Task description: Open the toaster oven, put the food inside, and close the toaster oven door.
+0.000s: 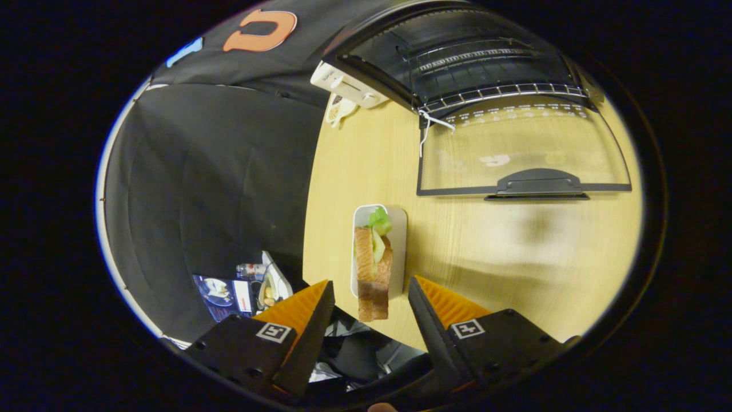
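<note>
- The jaws (370, 297) stand spread wide, pinching nothing; both fingers are apart from the food.
- A sandwich (373, 269) of toasted bread with green lettuce lies between the jaws and just ahead of them, its near end reaching back into the gap between the fingertips.
- The sandwich rests on a small white tray (398, 229) that sits on the pale wooden bench (514, 252); the sandwich's near end seems to hang past the bench's edge, though the curved view makes this hard to judge.
- Well beyond the jaws stands the toaster oven (457, 51), its cavity open and a wire rack (503, 91) showing at the mouth.
- The oven's glass door (523, 149) is folded down flat onto the bench toward the jaws, its dark handle (537, 186) at the near edge.
- A white string (429, 123) hangs at the door's hinge corner.
- Beside the oven, a white appliance (346, 86) sits at the bench's far end.
- Off the bench, beside one finger, lie a bottle (250, 269) and some printed packets (226, 294) lower down.
</note>
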A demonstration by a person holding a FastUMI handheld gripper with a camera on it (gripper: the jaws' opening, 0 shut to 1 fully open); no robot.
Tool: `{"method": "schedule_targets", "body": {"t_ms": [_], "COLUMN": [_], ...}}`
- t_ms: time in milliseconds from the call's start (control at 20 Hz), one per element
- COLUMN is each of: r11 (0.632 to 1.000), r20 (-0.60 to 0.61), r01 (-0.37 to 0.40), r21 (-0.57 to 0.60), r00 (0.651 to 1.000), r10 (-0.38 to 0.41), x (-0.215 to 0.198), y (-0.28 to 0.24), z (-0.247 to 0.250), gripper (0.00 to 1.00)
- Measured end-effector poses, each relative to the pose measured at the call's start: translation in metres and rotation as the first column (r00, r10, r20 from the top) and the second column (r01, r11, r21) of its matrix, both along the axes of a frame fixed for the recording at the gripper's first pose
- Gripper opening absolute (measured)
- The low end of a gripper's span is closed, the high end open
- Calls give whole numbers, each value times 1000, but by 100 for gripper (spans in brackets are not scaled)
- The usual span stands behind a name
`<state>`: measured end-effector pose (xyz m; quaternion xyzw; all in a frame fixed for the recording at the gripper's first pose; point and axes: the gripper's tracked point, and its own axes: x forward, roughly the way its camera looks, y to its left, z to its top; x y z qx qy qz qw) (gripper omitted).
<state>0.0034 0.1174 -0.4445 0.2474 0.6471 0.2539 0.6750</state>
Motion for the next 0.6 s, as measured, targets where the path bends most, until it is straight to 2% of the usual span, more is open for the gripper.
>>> {"method": "schedule_targets", "body": {"t_ms": [100, 150, 300, 350, 400, 600], "r11": [1000, 1000, 1000, 1000, 1000, 1000], "r20": [-16, -25, -53, -61, -62, -62], "r01": [-7, -9, 25, 29, 27, 28], "r21": [-6, -15, -1, 1, 1, 12], "r00": [1000, 1000, 998, 998, 998, 998], "r10": [7, 8, -25, -29, -27, -27], "x": [0, 2, 5, 5, 5, 3], "y": [5, 6, 11, 12, 13, 13], "z": [-6, -11, -13, -13, -13, -5], "gripper": [82, 77, 58, 46, 41, 34]}}
